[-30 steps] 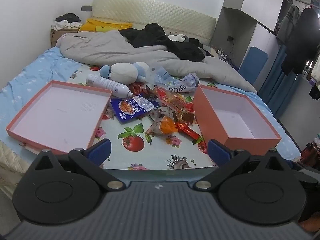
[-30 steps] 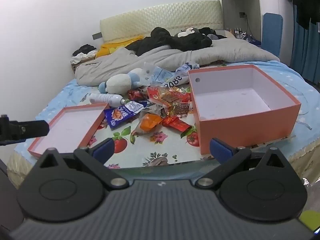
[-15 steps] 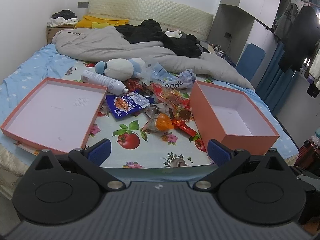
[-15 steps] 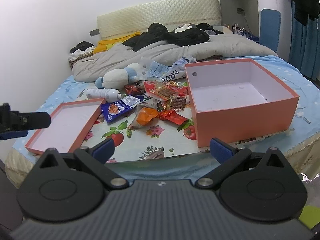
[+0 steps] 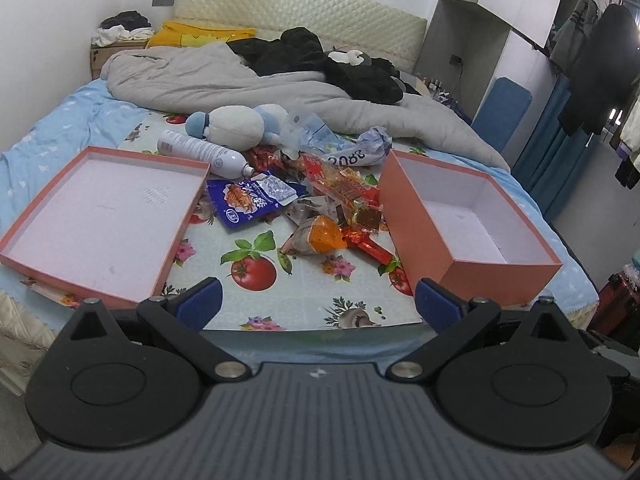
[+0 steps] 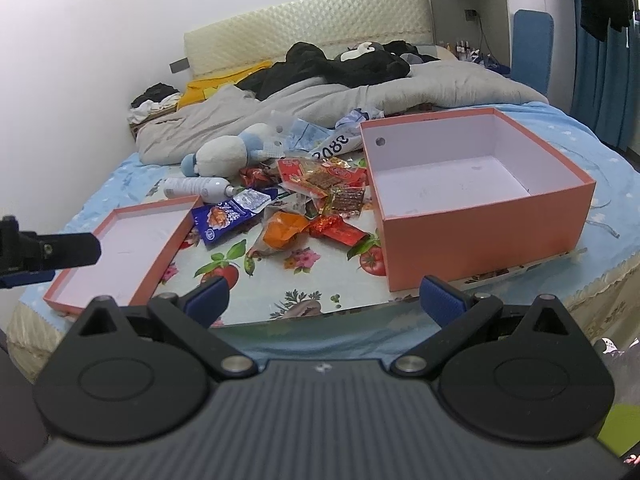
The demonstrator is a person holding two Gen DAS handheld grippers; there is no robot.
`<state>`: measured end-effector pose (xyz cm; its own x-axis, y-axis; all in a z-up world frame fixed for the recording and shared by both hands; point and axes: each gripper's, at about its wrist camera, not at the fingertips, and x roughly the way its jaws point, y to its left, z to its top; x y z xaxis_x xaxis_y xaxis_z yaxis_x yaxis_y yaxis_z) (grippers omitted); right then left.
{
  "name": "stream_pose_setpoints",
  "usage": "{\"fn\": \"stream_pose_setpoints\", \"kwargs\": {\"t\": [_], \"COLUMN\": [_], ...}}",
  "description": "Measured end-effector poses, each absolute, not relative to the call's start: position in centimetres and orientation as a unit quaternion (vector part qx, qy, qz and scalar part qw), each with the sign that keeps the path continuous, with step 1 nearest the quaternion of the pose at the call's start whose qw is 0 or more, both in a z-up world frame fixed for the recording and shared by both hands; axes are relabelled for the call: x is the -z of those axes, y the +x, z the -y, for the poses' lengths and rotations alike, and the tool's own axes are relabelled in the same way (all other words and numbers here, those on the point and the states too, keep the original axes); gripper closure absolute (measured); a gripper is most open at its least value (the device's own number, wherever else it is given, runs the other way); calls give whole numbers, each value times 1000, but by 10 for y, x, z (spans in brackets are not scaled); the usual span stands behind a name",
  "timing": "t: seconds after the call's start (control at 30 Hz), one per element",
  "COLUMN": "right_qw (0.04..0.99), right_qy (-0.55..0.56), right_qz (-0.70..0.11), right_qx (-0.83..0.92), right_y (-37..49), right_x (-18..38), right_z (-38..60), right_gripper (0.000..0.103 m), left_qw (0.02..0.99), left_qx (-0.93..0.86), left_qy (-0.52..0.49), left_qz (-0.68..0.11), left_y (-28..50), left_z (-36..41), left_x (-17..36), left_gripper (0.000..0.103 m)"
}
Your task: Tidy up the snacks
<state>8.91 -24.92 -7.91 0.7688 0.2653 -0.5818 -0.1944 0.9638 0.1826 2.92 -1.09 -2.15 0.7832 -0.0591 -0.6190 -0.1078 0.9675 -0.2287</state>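
**Both grippers hover open at the foot of the bed, snacks heaped between two boxes**

The left gripper (image 5: 316,304) is held level just off the near edge of the bed (image 5: 48,136), its camera looking along the mattress toward the headboard. Its two blue-padded fingers (image 5: 200,303) stand wide apart with nothing between them. The right gripper (image 6: 323,299) is held the same way beside it, level and facing the headboard, fingers spread wide and empty. In the right wrist view the left gripper shows as a dark bar (image 6: 48,252) at the left edge of the picture, over the near left part of the bed.

A flowered cloth (image 5: 256,304) with tomato prints covers the near half of the bed. On it, toward the left edge, lies a shallow orange lid (image 5: 100,216), open side up and empty. Toward the right edge stands a deep orange box (image 5: 464,216), also empty. The snacks (image 5: 332,204) lie in a loose heap between the two: a blue packet (image 5: 248,200) next to the lid's far corner, an orange packet (image 5: 320,236) near the middle, and red wrappers (image 5: 368,246) touching the box's left wall. Behind the heap lie a white bottle (image 5: 200,152) on its side and a plush toy (image 5: 236,124), with a grey quilt (image 5: 224,80) bunched toward the headboard.
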Motion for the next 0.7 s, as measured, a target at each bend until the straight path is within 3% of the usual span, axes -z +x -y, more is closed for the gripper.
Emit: {"fn": "stream_pose_setpoints", "kwargs": {"t": [0.7], "right_qw": [940], "right_qy": [52], "right_qz": [-314], "right_qx": [-124], "right_y": [88], "right_x": [80], "right_z": [248], "right_gripper": [0], "left_qw": [936], "left_qx": [-8], "left_qy": [-129], "left_qz": [-329], "left_y": [35], "left_z": [9], "left_x": [27], "left_gripper": [0]}}
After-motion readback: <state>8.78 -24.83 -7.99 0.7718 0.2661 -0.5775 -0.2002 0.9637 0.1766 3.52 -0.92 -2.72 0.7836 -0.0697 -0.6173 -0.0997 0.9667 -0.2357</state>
